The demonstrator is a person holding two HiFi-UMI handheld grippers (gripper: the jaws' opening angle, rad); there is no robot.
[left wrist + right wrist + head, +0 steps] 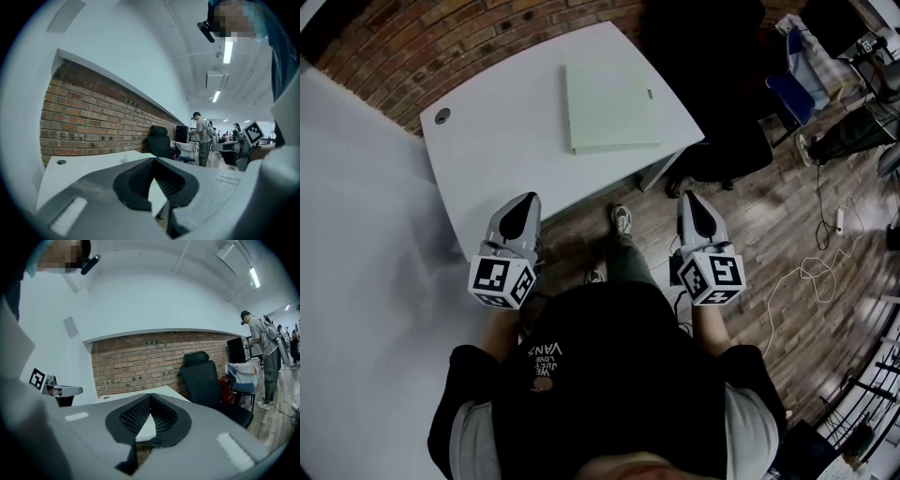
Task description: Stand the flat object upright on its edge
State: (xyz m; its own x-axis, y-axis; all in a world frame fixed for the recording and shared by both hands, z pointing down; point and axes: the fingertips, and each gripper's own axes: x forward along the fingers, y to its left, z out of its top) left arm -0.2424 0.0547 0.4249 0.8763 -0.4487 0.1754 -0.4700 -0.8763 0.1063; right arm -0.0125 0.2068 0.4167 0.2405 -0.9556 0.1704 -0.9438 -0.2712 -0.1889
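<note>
The left gripper [525, 202] hangs just off the near edge of the white rounded desk [487, 155], its jaws pressed together with nothing between them. Further in, on the desk's right part, the pale green flat square panel [611, 106] lies flat, well apart from both grippers. The right gripper [691, 200], likewise closed and empty, hovers over the wooden floor [787, 234] near the desk's corner. The reach looks not yet begun. To do it well, one claw should probably pry up one edge while the other braces the opposite edge, so the panel pivots rather than skids on the smooth top.
</note>
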